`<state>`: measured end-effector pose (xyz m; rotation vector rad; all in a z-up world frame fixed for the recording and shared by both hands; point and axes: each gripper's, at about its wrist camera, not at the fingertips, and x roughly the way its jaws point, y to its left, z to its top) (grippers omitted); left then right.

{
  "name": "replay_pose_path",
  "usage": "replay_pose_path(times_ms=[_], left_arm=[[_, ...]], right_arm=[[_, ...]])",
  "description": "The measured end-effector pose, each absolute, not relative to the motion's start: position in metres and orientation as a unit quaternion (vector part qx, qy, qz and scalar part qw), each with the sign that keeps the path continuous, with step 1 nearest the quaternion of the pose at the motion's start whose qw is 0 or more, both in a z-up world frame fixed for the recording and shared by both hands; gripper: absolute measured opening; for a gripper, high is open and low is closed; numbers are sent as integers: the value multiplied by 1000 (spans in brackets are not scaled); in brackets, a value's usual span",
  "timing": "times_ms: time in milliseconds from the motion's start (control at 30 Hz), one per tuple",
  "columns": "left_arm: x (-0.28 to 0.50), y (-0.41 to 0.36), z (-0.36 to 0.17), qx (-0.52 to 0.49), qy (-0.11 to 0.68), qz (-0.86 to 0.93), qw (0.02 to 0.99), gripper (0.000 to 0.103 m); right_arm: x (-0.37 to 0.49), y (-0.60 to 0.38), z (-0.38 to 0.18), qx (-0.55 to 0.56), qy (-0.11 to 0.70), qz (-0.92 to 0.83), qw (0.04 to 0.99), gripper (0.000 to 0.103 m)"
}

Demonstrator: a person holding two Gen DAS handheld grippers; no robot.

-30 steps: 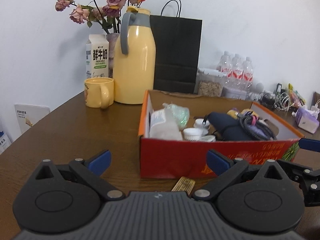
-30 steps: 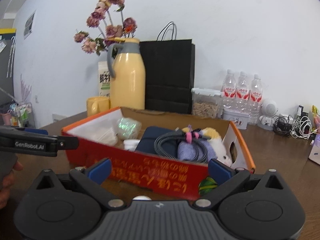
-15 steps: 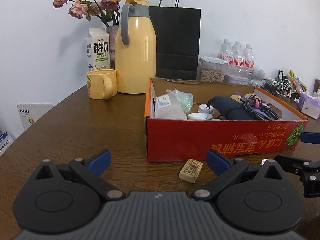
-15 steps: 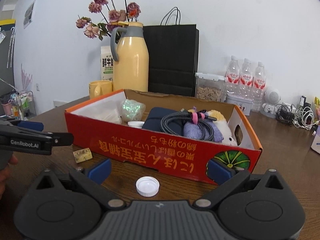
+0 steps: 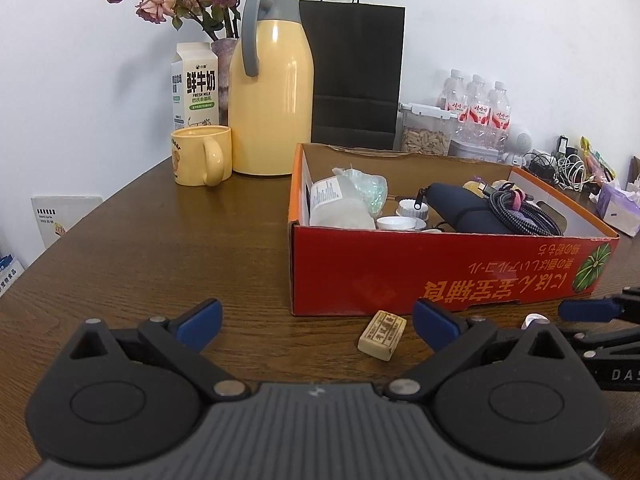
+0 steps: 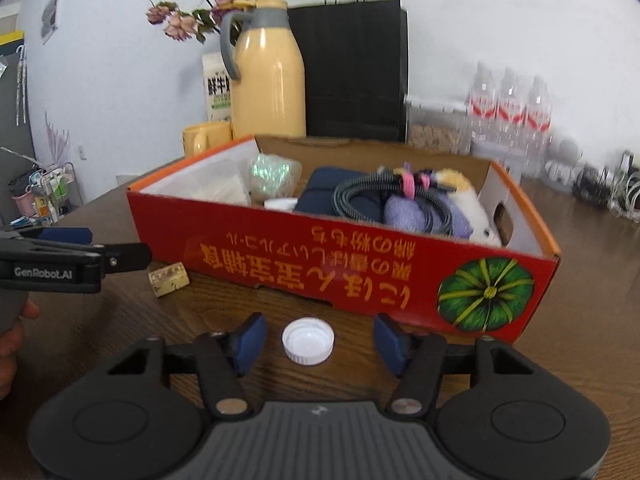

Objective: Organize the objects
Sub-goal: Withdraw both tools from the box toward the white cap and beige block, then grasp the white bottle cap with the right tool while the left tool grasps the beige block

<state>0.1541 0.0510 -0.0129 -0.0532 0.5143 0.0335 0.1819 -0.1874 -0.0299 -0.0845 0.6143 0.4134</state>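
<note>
The right gripper (image 6: 316,342) has dropped toward the counter (image 6: 200,320) since a second ago, and its fingers (image 6: 250,340), then spread wide, are closing around the white cap (image 6: 308,341) without touching it. The cap lies just before the red box (image 6: 360,276). The left gripper (image 5: 316,322) has barely shifted; its fingers (image 5: 200,318) stand wide open, empty, near the tan block (image 5: 382,335) beside the box.

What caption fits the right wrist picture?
Right gripper closing around a white cap beside the red box.
</note>
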Motion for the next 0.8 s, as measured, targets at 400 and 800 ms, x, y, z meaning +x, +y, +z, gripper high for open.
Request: replay_pose_path(times_ms=[400,800], left_arm=[[158,51,-15,-27,264,20,964,103],[170,47,-21,-22,304,0,952,103]], right_arm=[[182,-185,-33,-43,309,208,927,27],[169,-189,-22,-51,253,188,947,27]])
